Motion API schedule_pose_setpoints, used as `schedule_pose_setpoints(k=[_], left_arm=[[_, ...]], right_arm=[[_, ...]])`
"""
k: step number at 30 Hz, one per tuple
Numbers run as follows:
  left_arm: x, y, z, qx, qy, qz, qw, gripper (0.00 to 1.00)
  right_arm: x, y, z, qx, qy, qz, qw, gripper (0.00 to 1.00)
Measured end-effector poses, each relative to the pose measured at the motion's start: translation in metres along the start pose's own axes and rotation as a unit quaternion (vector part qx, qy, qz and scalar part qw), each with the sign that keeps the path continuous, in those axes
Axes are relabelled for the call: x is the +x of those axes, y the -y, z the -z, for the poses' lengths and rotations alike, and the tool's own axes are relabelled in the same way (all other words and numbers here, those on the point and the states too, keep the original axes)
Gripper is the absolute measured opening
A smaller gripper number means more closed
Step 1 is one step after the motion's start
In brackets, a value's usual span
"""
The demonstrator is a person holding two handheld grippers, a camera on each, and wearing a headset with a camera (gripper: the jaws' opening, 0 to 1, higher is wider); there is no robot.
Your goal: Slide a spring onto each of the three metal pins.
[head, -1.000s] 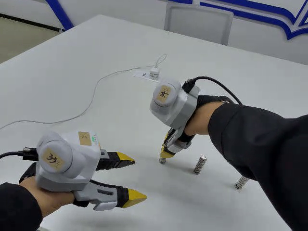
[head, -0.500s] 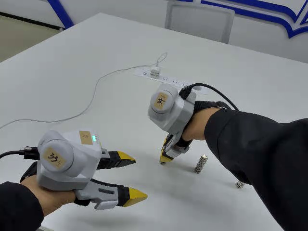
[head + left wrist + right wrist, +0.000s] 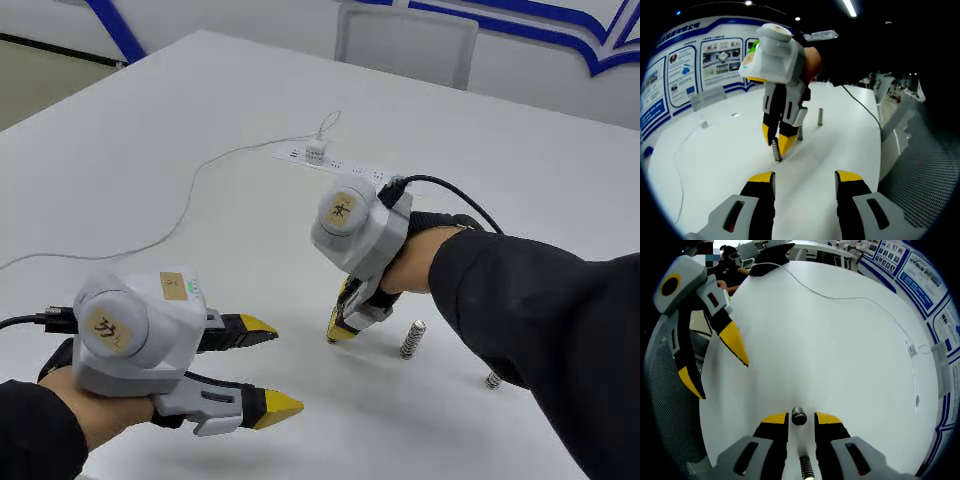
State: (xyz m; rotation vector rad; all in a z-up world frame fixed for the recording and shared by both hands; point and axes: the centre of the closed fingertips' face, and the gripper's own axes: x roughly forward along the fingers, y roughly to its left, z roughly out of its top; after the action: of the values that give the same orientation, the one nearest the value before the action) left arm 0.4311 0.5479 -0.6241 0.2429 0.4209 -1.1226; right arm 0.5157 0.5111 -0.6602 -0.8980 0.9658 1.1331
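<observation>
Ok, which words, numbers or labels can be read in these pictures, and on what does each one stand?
Tan sticker on the left gripper: handwritten marks, not legible.
Tan sticker on the right gripper: handwritten mark, not legible.
Wall posters: print too small and blurred.
White strip on the table: print too small.
So no text can be quoted.

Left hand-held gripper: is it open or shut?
Open: the left hand-held gripper has its yellow-tipped jaws apart, with bare table between.
</observation>
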Motion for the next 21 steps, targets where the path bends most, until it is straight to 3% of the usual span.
schedule_pose_setpoints(k=[6,11,21], left_arm=[[0.002,-0.001,-0.003,0.0,0.001,0.0,1.0,0.5],[0.003,-0.001,-0.005,0.002,0.001,0.002,1.0,0.5],[0.003,-0.003,-0.012,0.006,0.006,0.0,1.0,0.51]], right_arm=[[-0.018,0.001,-0.001,0.012,0.029,0.007,0.9995,0.23],[-0.038,0.003,-0.004,0.032,0.069,0.019,0.9969,0.24],[-0.069,0.001,0.02,0.063,0.115,0.054,0.9899,0.27]])
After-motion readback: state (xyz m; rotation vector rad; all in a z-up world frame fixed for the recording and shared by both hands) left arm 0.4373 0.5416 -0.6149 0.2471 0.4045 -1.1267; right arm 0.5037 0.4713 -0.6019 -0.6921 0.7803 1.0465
